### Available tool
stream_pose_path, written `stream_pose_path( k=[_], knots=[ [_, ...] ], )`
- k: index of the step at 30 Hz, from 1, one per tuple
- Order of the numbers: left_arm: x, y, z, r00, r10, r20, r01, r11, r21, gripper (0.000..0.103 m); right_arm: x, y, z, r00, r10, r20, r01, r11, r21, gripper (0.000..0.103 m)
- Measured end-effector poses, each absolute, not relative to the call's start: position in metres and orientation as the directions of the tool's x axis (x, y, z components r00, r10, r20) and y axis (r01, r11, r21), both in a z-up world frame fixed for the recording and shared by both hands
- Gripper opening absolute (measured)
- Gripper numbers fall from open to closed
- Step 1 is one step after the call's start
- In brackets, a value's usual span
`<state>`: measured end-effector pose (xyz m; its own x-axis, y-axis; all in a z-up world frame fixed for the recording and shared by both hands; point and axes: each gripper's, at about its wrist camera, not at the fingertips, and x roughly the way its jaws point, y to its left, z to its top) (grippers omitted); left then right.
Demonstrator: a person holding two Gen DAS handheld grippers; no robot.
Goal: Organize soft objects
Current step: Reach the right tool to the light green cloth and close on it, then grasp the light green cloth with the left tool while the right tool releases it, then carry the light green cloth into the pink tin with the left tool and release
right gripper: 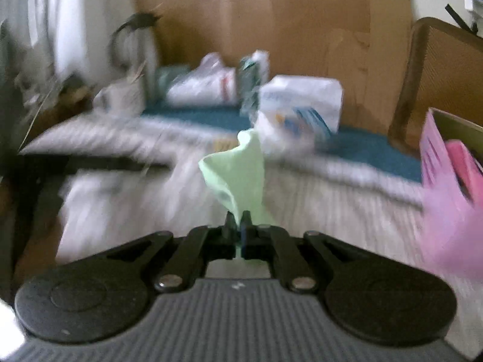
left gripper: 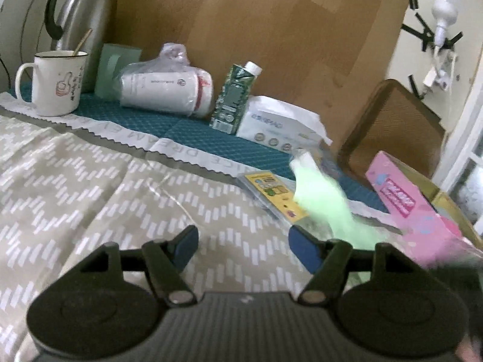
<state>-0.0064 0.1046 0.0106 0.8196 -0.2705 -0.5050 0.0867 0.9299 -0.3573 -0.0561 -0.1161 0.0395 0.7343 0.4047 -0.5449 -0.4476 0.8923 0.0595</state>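
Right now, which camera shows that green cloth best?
The right wrist view: the green cloth hangs in mid-frame, pinched in the shut right gripper, though blurred. The left wrist view shows the cloth only as a smear at the right, past the open left gripper.

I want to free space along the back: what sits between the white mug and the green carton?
In the left wrist view, a plastic-wrapped white roll lies on its side between the white mug and the green carton.

Both wrist views look forward, low over the patterned bedspread (left gripper: 90,187), toward the cardboard panel (left gripper: 271,30); both share the carton (left gripper: 234,99) (right gripper: 252,81) ahead.
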Motion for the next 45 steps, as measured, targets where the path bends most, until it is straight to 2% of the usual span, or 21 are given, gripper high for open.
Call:
stream_pose_path(
  k=[6, 7, 9, 10, 12, 14, 16, 18, 21, 22, 24, 25, 26, 28, 30, 31, 32, 35, 41, 45],
  knots=[
    [-0.032, 0.092, 0.011, 0.757, -0.427, -0.495, 0.187, 0.867, -0.462, 0.071, -0.14, -0.151, 0.027, 0.742, 0.36, -0.565, -0.444, 0.896, -0.013, 0.01],
    [-0.035, 0.087, 0.009, 0.741, -0.449, -0.499, 0.2, 0.857, -0.475, 0.071, -0.148, -0.158, 0.024, 0.749, 0.344, -0.567, -0.426, 0.905, -0.014, 0.014],
    [-0.041, 0.072, 0.009, 0.718, -0.474, -0.51, 0.23, 0.853, -0.468, 0.073, -0.156, -0.168, 0.021, 0.758, 0.32, -0.568, -0.384, 0.923, 0.008, 0.035],
    [-0.043, 0.064, 0.011, 0.711, -0.479, -0.516, 0.249, 0.857, -0.452, 0.074, -0.158, -0.171, 0.02, 0.763, 0.317, -0.563, -0.37, 0.929, 0.023, 0.039],
    [-0.042, 0.046, 0.016, 0.699, -0.486, -0.525, 0.29, 0.864, -0.412, 0.081, -0.157, -0.174, 0.019, 0.766, 0.329, -0.552, -0.364, 0.93, 0.049, 0.053],
    [-0.038, 0.03, 0.02, 0.695, -0.474, -0.54, 0.305, 0.875, -0.375, 0.086, -0.152, -0.173, 0.02, 0.766, 0.349, -0.539, -0.37, 0.926, 0.074, 0.055],
    [-0.029, 0.015, 0.018, 0.669, -0.466, -0.579, 0.311, 0.883, -0.352, 0.085, -0.143, -0.169, 0.019, 0.76, 0.377, -0.53, -0.39, 0.916, 0.092, 0.057],
    [-0.028, 0.003, 0.017, 0.672, -0.454, -0.586, 0.32, 0.891, -0.323, 0.072, -0.134, -0.163, 0.018, 0.76, 0.368, -0.536, -0.386, 0.919, 0.084, 0.058],
    [-0.033, -0.013, 0.019, 0.648, -0.476, -0.595, 0.373, 0.879, -0.297, 0.049, -0.118, -0.155, 0.016, 0.772, 0.352, -0.53, -0.375, 0.925, 0.067, 0.057],
    [-0.036, -0.017, 0.019, 0.64, -0.486, -0.595, 0.387, 0.873, -0.297, 0.043, -0.114, -0.155, 0.016, 0.776, 0.352, -0.524, -0.368, 0.927, 0.076, 0.053],
    [-0.04, -0.024, 0.018, 0.607, -0.525, -0.597, 0.418, 0.849, -0.323, 0.033, -0.112, -0.157, 0.014, 0.787, 0.345, -0.512, -0.358, 0.93, 0.077, 0.03],
    [-0.04, -0.028, 0.017, 0.581, -0.547, -0.602, 0.43, 0.835, -0.344, 0.033, -0.114, -0.159, 0.014, 0.789, 0.346, -0.508, -0.358, 0.93, 0.078, 0.017],
    [-0.043, -0.033, 0.017, 0.582, -0.551, -0.598, 0.433, 0.833, -0.345, 0.033, -0.115, -0.163, 0.014, 0.789, 0.351, -0.505, -0.357, 0.93, 0.088, 0.011],
    [-0.046, -0.046, 0.016, 0.559, -0.572, -0.601, 0.459, 0.817, -0.35, 0.033, -0.121, -0.173, 0.013, 0.795, 0.35, -0.496, -0.343, 0.933, 0.109, 0.008],
    [-0.045, -0.058, 0.016, 0.504, -0.625, -0.596, 0.481, 0.777, -0.407, 0.033, -0.129, -0.183, 0.012, 0.81, 0.325, -0.488, -0.315, 0.943, 0.107, 0.007],
    [-0.045, -0.066, 0.015, 0.474, -0.65, -0.594, 0.494, 0.755, -0.431, 0.027, -0.134, -0.191, 0.012, 0.819, 0.313, -0.481, -0.294, 0.949, 0.115, 0.007],
    [-0.044, -0.074, 0.015, 0.442, -0.673, -0.594, 0.508, 0.733, -0.453, 0.025, -0.138, -0.199, 0.013, 0.825, 0.309, -0.473, -0.281, 0.951, 0.131, 0.007],
    [-0.041, -0.102, 0.025, 0.397, -0.718, -0.571, 0.555, 0.684, -0.474, 0.025, -0.152, -0.221, 0.021, 0.867, 0.269, -0.42, -0.229, 0.963, 0.143, 0.007],
    [-0.027, -0.162, 0.08, 0.383, -0.793, -0.473, 0.703, 0.582, -0.407, 0.025, -0.155, -0.266, 0.056, 0.964, 0.118, -0.237, -0.088, 0.987, 0.134, 0.007],
    [-0.004, -0.194, 0.103, 0.409, -0.806, -0.427, 0.743, 0.566, -0.356, 0.025, -0.125, -0.291, 0.071, 0.983, 0.054, -0.177, -0.03, 0.991, 0.134, 0.007]
  ],
)
